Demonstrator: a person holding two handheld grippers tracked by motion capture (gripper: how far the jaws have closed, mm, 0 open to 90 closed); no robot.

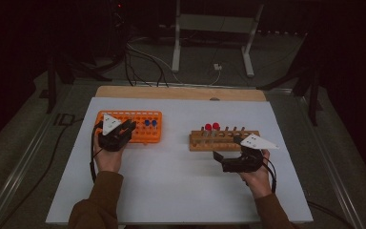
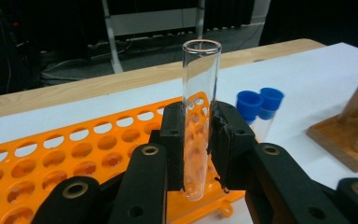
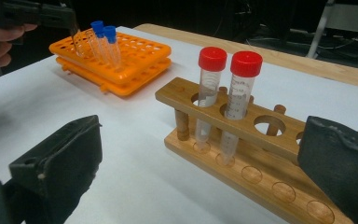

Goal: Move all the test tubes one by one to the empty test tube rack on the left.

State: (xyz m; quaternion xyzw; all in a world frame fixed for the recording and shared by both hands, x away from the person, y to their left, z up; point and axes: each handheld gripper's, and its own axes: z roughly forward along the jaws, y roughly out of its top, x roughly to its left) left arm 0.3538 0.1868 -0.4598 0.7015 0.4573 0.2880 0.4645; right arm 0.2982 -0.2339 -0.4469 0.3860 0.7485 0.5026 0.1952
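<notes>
While the left gripper hovers over the orange rack in the high view, the glass tube it carries is too small there to make out. Two blue-capped tubes stand in that rack's right half. To the right, well apart, a wooden rack holds two red-capped tubes, and the right gripper rests just in front of it.

Seen from the left gripper view, the clear glass tube is uncapped, empty and upright, its rounded bottom showing below the pads. The jaws are clamped tight on its lower half, above the orange rack's near edge, with the blue-capped tubes just beyond.

From the right gripper view, the jaws stand wide apart with nothing between them. The red-capped tubes fill two neighbouring holes of the wooden rack; other holes are empty.
</notes>
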